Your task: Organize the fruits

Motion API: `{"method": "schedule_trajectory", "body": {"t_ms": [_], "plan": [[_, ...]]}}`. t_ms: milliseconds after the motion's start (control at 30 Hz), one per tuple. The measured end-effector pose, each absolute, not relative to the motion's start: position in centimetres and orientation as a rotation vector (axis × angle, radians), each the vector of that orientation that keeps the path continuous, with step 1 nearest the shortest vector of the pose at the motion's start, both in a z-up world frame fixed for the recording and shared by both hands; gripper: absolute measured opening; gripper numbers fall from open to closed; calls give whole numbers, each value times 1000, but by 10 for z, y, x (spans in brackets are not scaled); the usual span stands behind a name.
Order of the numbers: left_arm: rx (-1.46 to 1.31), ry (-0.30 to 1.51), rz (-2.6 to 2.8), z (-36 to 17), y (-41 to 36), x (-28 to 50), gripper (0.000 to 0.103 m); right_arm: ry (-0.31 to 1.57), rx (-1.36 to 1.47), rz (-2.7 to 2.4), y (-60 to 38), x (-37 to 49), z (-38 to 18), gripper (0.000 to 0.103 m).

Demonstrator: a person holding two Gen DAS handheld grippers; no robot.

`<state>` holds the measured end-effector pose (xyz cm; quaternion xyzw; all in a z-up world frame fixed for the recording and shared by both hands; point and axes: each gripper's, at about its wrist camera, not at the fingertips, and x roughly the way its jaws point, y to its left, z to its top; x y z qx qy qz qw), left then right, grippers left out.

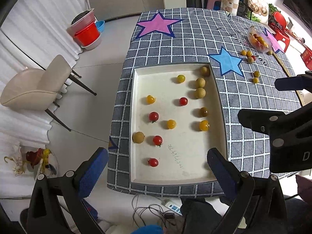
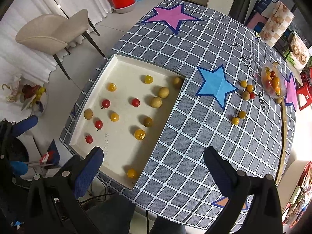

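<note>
Thirteen-odd small round fruits seen scattered in shallow white rectangular tray (image 1: 134, 105) on grey checked tablecloth (image 2: 195, 136): red cherry tomatoes (image 1: 153, 116), yellow ones (image 1: 171, 124), tan longan-like fruits (image 1: 200, 93). More loose fruit (image 2: 246, 91) left well apart near clear plastic bag (image 2: 274, 82). Left gripper (image 1: 158, 167) and right gripper (image 2: 154, 167) held wide, empty, above near edge. Fruits judged light, smooth, apt to roll, easily crushed; gentle grip across middle advised. "you" legible on cloth; faint scrawl in tray unreadable.
</note>
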<state>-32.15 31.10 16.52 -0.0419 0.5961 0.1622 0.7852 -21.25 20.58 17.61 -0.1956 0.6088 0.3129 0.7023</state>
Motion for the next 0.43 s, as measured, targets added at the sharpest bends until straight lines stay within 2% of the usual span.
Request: {"method": "schedule_trajectory", "body": {"t_ms": [433], "plan": [[-119,1255,334,171,306,-331,102,1348,-452,711,206,-220,178,103]]}}
